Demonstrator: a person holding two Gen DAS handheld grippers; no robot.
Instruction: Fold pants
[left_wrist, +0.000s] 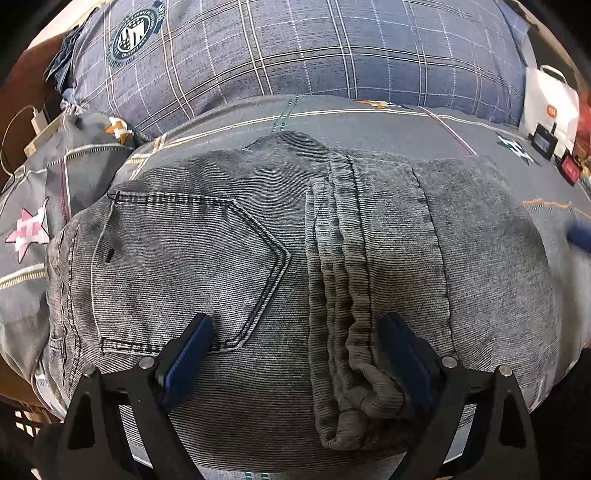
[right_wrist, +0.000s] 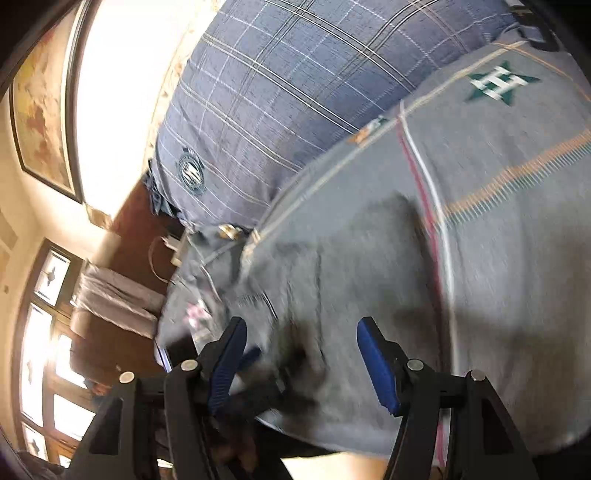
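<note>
Grey denim pants (left_wrist: 229, 266) lie folded into a compact bundle on the bed, back pocket (left_wrist: 184, 266) up at the left, the leg hems (left_wrist: 343, 288) laid across the middle. My left gripper (left_wrist: 295, 325) is open just above the bundle's near edge, fingers either side of the hems, holding nothing. In the blurred right wrist view the pants (right_wrist: 332, 280) show as a grey patch. My right gripper (right_wrist: 301, 332) is open and empty above their edge. A blue blur at the right edge of the left wrist view (left_wrist: 580, 232) may be the right gripper.
The pants rest on a grey patterned bedsheet (left_wrist: 461, 125), also seen in the right wrist view (right_wrist: 517, 206). A blue plaid pillow (left_wrist: 295, 51) lies behind. A white bag (left_wrist: 550, 99) and small devices stand at the right. A charger (left_wrist: 38, 120) sits at the left. Windows (right_wrist: 48, 332) are beyond.
</note>
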